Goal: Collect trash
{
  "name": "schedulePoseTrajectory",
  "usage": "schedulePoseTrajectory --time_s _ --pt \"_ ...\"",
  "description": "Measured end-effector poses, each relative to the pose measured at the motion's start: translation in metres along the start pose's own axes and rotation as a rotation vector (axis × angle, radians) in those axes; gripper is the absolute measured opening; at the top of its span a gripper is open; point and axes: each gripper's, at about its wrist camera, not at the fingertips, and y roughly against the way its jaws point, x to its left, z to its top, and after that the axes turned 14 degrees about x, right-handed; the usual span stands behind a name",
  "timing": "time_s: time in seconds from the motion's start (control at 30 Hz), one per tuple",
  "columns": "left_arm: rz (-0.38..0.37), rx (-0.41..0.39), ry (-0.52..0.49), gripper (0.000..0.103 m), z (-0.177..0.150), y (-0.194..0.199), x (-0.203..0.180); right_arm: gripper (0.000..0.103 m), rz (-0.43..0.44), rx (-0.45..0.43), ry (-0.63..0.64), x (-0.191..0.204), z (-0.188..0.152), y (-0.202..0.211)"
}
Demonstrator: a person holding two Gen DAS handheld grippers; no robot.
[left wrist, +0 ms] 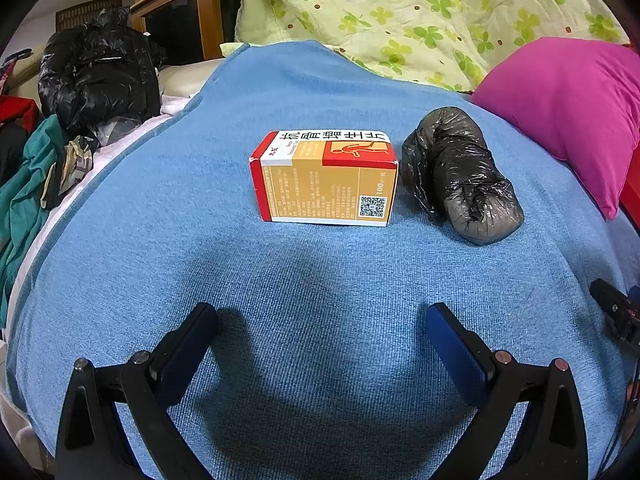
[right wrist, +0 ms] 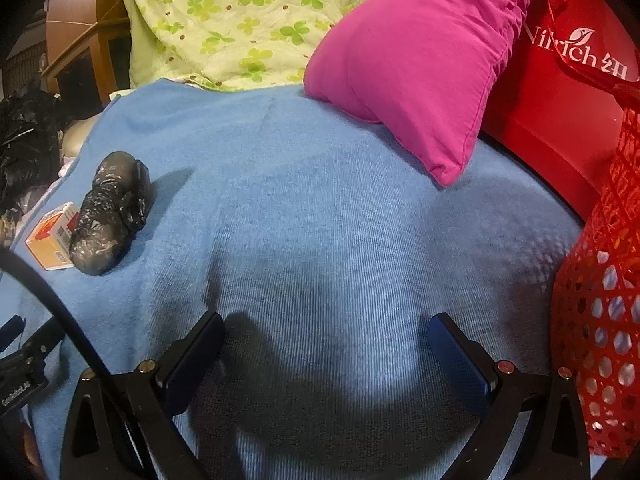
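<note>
An orange, red and white medicine box (left wrist: 325, 178) lies on a blue blanket (left wrist: 280, 280), straight ahead of my left gripper (left wrist: 322, 320), which is open and empty with the box well beyond its fingertips. A rolled black plastic bundle (left wrist: 460, 176) lies just right of the box. In the right wrist view the bundle (right wrist: 108, 216) and the box (right wrist: 50, 242) sit at the far left. My right gripper (right wrist: 326, 330) is open and empty over bare blanket (right wrist: 320, 220).
A magenta pillow (right wrist: 416, 60) and a green floral quilt (left wrist: 420, 12) lie at the back. A red perforated basket (right wrist: 600, 320) stands at the right, a red bag (right wrist: 560, 80) behind it. A black plastic bag (left wrist: 96, 76) and clothes (left wrist: 24, 192) lie at the left.
</note>
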Motion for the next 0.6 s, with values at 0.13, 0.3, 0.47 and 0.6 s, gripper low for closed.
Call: schedulePoseTrajectory --time_s 0.13,0.3,0.47,0.6 --pt "-0.007 0.007 0.001 0.103 0.0 0.0 0.0 0.103 -0.005 0.045 0.008 0.003 0.003 0.0" --pt "-0.02 0.02 0.004 0.103 0.002 0.0 0.002 0.103 0.049 0.104 -0.017 0.006 0.012 0.009" --pt "-0.038 0.04 0.01 0.103 0.006 0.002 0.007 0.103 0.16 0.013 -0.039 0.016 0.024 0.036" --pt "-0.062 0.042 0.06 0.103 0.013 0.01 0.024 0.103 0.24 -0.021 -0.019 0.037 0.037 0.044"
